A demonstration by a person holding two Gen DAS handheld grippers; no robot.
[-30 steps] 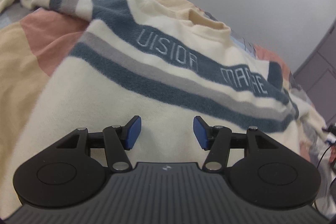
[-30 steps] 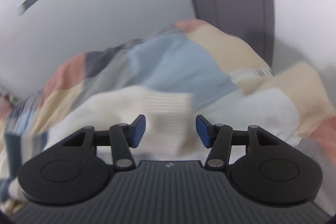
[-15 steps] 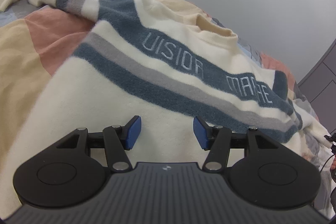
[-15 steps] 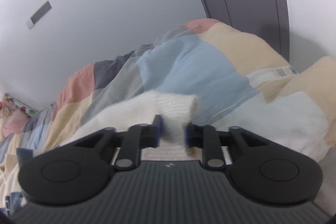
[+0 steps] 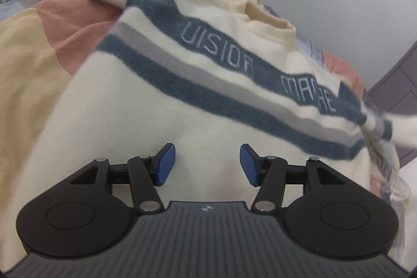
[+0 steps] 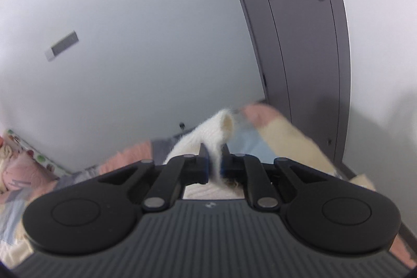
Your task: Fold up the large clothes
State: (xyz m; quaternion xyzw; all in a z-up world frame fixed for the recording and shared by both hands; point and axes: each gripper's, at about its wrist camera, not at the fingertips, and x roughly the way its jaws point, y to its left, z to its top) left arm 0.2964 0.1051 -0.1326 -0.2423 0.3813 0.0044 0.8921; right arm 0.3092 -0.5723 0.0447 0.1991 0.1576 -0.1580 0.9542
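The left hand-held gripper (image 5: 206,163) hovers, blue pads apart, over a cream sweater (image 5: 146,121) with blue-grey stripes, spread on a patchwork bed (image 5: 39,48).

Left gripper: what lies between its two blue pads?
In the left wrist view, the left gripper is open; only the cream sweater lies below the gap, ungripped.

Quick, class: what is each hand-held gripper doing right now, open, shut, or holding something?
Left hand-held gripper: open, empty, over the sweater.
Right hand-held gripper: shut on the sweater's cream cuff.
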